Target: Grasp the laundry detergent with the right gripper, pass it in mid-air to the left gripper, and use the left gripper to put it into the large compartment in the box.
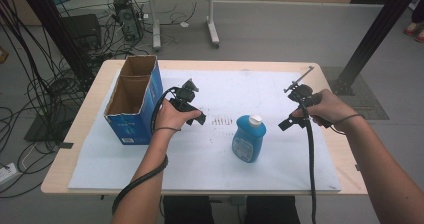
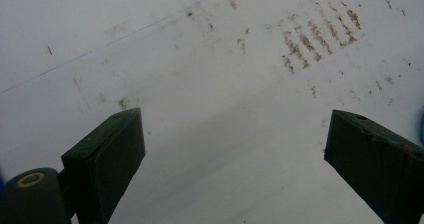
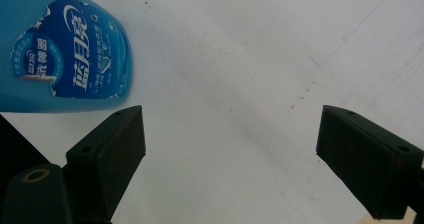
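A blue bottle point(image 1: 249, 138) with a white cap stands upright near the middle of the white sheet point(image 1: 210, 159). My left gripper point(image 1: 199, 118) hovers just left of the bottle, held by a hand. In the left gripper view it point(image 2: 235, 149) is open over bare sheet with brown smudges. My right gripper point(image 1: 286, 123) hangs to the right of the bottle, apart from it. In the right gripper view it point(image 3: 230, 149) is open with nothing between its jaws, and the bottle's blue label point(image 3: 75, 54) shows at the upper left.
An open blue cardboard box point(image 1: 132, 99) stands at the left of the sheet, beside my left hand. The wooden table edge point(image 1: 65, 149) borders the sheet. Cables and a black frame post point(image 1: 370, 39) lie beyond the table.
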Action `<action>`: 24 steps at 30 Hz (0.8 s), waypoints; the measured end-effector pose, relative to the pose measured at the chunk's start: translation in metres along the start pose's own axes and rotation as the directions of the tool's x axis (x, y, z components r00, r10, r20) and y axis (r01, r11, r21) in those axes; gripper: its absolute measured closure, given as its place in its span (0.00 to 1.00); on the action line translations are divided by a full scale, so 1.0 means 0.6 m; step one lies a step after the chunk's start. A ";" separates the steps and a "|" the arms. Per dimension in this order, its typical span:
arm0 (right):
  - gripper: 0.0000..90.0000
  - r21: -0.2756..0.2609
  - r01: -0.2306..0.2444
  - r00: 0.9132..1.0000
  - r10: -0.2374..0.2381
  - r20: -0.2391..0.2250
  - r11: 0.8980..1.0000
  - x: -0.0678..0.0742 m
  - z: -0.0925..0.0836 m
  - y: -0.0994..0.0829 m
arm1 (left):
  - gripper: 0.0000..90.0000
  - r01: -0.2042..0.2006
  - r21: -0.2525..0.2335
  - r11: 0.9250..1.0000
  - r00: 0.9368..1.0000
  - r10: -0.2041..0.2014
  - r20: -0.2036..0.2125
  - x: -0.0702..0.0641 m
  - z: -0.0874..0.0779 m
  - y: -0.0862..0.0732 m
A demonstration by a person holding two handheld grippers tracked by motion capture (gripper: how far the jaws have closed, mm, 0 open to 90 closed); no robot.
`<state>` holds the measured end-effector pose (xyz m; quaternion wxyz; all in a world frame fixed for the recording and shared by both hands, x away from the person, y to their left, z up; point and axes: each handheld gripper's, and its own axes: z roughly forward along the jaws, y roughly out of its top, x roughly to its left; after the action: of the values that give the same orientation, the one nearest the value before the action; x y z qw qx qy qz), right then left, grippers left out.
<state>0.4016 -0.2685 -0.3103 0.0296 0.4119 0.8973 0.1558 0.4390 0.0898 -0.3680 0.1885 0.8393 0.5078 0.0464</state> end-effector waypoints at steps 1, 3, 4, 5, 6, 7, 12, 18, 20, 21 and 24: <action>0.13 0.001 0.001 1.000 -0.001 -0.002 1.000 0.002 0.000 -0.003 | 0.11 0.000 0.003 1.000 1.000 0.000 0.002 0.000 0.000 -0.001; 0.13 0.002 0.004 1.000 -0.004 0.000 1.000 0.003 0.000 -0.008 | 0.11 -0.001 0.006 1.000 1.000 0.001 0.005 0.000 0.001 -0.002; 0.13 0.001 0.007 1.000 -0.007 0.003 1.000 0.005 -0.001 -0.011 | 0.11 -0.001 0.006 1.000 1.000 0.001 0.006 0.000 0.001 -0.003; 0.13 0.000 0.009 1.000 -0.009 0.003 1.000 0.007 -0.001 -0.016 | 0.11 -0.001 0.009 1.000 1.000 0.001 0.004 0.001 0.002 -0.004; 0.13 0.000 0.009 1.000 -0.009 0.003 1.000 0.007 -0.001 -0.016 | 0.11 -0.001 0.009 1.000 1.000 0.001 0.004 0.001 0.002 -0.004; 0.13 -0.004 0.013 1.000 -0.013 0.003 1.000 0.008 -0.001 -0.021 | 0.11 0.005 0.010 1.000 1.000 -0.005 0.009 0.002 0.003 -0.005; 0.13 -0.006 0.010 1.000 -0.010 -0.001 1.000 0.014 0.000 -0.032 | 0.11 0.010 0.012 1.000 1.000 -0.010 0.010 0.004 0.004 -0.006; 0.13 -0.004 0.012 1.000 -0.012 -0.006 1.000 0.021 0.010 -0.053 | 0.11 0.011 0.011 1.000 1.000 -0.011 0.012 0.004 0.003 -0.009; 0.13 -0.006 0.013 1.000 -0.013 -0.013 1.000 0.025 0.013 -0.059 | 0.11 0.012 0.011 1.000 1.000 -0.012 0.012 0.004 0.003 -0.009; 0.13 -0.009 0.012 1.000 -0.012 -0.014 1.000 0.027 0.015 -0.063 | 0.11 0.012 0.011 1.000 1.000 -0.012 0.012 0.004 0.003 -0.009; 0.13 -0.011 0.017 1.000 -0.017 -0.018 1.000 0.033 0.018 -0.070 | 0.11 0.012 0.015 1.000 1.000 -0.012 0.009 0.003 0.003 -0.009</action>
<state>0.3599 -0.2769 -0.3319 0.0252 0.4028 0.9001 0.1641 0.4361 0.0931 -0.3720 0.1850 0.8378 0.5123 0.0377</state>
